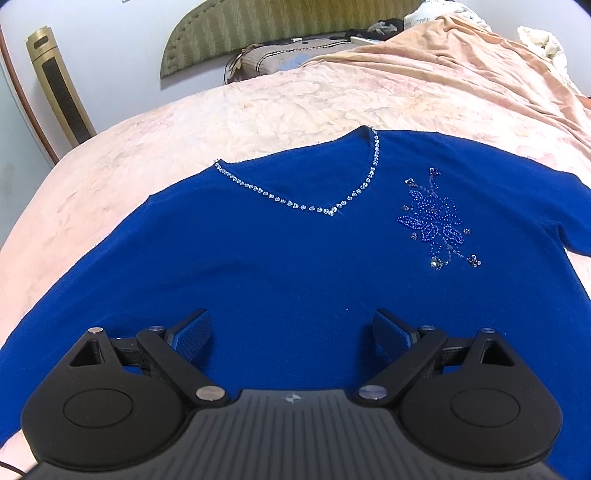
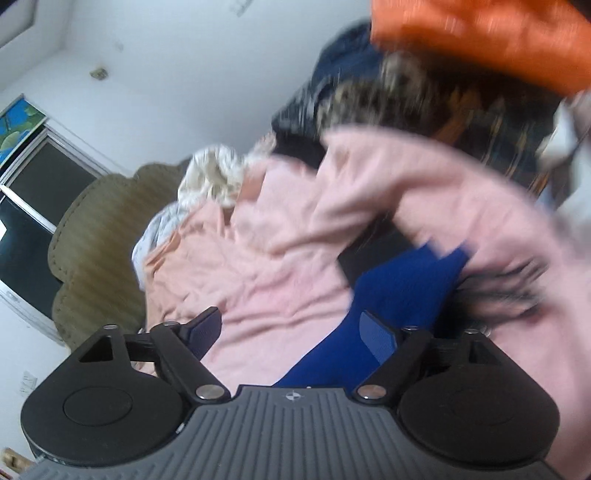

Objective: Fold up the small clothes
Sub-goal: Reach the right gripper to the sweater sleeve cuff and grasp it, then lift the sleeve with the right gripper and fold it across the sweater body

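A blue top (image 1: 280, 251) lies flat on a pink bed (image 1: 258, 107) by a white wall (image 1: 118, 55). Both hand-held grippers, left (image 1: 291, 338) and right (image 2: 291, 334), are open and hold nothing.

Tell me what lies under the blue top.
The blue top lies spread flat, front up, on a pink bedspread, which shows around its neckline and shoulders. Whatever is directly beneath the top's body is covered, so nothing else can be confirmed there.

Pink bedspread (image 1: 258, 107) covers the bed. Green padded headboard (image 1: 280, 29) stands at the far edge. Gold tower unit (image 1: 61, 86) stands beyond the left edge. Orange cloth (image 2: 480, 40) appears blurred.
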Motion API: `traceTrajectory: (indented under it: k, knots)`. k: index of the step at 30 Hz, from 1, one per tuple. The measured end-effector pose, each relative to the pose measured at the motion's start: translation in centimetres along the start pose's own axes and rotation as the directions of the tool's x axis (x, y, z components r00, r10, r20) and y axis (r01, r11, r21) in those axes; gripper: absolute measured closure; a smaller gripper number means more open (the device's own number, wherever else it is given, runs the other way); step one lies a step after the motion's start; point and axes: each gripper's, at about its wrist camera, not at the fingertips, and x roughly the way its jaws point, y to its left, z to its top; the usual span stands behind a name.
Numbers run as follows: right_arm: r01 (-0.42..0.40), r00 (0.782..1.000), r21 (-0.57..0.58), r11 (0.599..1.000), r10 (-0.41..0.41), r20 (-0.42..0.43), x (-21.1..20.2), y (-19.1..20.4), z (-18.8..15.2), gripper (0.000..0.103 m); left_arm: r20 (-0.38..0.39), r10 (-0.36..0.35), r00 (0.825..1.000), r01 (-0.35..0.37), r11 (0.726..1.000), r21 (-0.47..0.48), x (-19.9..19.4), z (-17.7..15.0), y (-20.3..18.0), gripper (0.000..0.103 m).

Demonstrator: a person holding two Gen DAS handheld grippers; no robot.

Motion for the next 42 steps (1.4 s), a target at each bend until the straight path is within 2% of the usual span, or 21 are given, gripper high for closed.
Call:
traceTrajectory:
  k: [2, 6, 10, 14, 15, 17, 19, 26, 29, 31, 34, 36, 40, 42]
  knots:
    - [0.053, 0.999, -0.03, 0.998, -0.052, 0.014, -1.1, -0.8, 0.5, 0.02, -0.005, -0.01, 1.0, 0.01, 1.0, -0.001, 0.0, 0.0, -0.2, 0.008]
    - [0.1, 0.995, -0.017, 0.995, -0.1, -0.011, -1.1, -3.0, 0.9, 0.02, 0.003, -0.018, 1.0, 0.017, 0.999, 0.028, -0.5, -0.2, -0.9, 0.008]
    - [0.11, 0.993, -0.038, 0.993, -0.111, -0.028, 0.2, -3.6, 0.6, 0.021, 0.015, -0.005, 1.0, 0.004, 0.999, 0.048, -0.9, -0.3, -1.3, 0.008]
    - [0.099, 0.99, -0.045, 0.994, -0.103, -0.095, 2.6, -3.2, 0.3, 0.033, 0.01, -0.001, 1.0, 0.001, 0.999, 0.033, -0.9, -0.2, -0.8, 0.008]
    - [0.103, 0.99, -0.051, 0.993, -0.108, -0.094, 2.7, -3.0, 0.2, 0.039, 0.01, 0.0, 1.0, -0.001, 1.0, 0.031, -1.0, -0.2, -0.7, 0.008]
    - [0.117, 0.989, -0.079, 0.99, -0.123, -0.08, 2.9, -2.7, 0.2, 0.059, 0.011, 0.007, 1.0, -0.007, 1.0, 0.028, -1.0, -0.2, -0.5, 0.008]
    - [0.139, 0.986, -0.096, 0.986, -0.146, -0.076, 2.9, -2.4, 0.5, 0.091, 0.012, 0.006, 1.0, -0.007, 1.0, 0.019, -1.0, -0.1, -0.2, 0.008]
    - [0.119, 0.992, -0.176, 0.977, -0.125, -0.024, 1.6, 0.4, 1.3, 0.093, 0.012, -0.005, 1.0, 0.005, 1.0, -0.002, -1.0, -0.4, 0.8, 0.008]
    - [0.097, 0.995, -0.248, 0.964, -0.098, 0.007, 0.9, 3.5, 0.6, 0.093, 0.023, 0.011, 1.0, -0.01, 1.0, -0.013, -1.1, -0.4, 1.5, 0.008]
    - [0.068, 0.998, -0.331, 0.941, -0.065, 0.02, 0.6, 6.7, -0.7, 0.093, 0.031, 0.03, 0.999, -0.03, 0.999, -0.024, -1.2, -0.6, 2.4, 0.008]
    - [-0.01, 1.0, -0.502, 0.865, 0.009, -0.005, 0.4, 12.8, -4.6, 0.093, 0.039, 0.061, 0.997, -0.059, 0.997, -0.044, -1.4, -0.9, 3.6, 0.008]
    - [-0.077, 0.997, -0.627, 0.776, 0.064, -0.044, 0.4, 17.1, -8.6, 0.093, 0.038, 0.073, 0.997, -0.07, 0.996, -0.061, -1.4, -1.2, 4.5, 0.008]
    - [-0.224, 0.973, -0.815, 0.534, 0.166, -0.158, 0.1, 24.7, -18.5, 0.093, 0.03, 0.094, 0.995, -0.09, 0.991, -0.095, -1.6, -1.8, 6.4, 0.008]
    - [-0.313, 0.947, -0.854, 0.415, 0.2, -0.25, 0.0, 27.4, -23.9, 0.094, 0.03, 0.111, 0.993, -0.108, 0.988, -0.11, -1.7, -2.1, 7.4, 0.008]
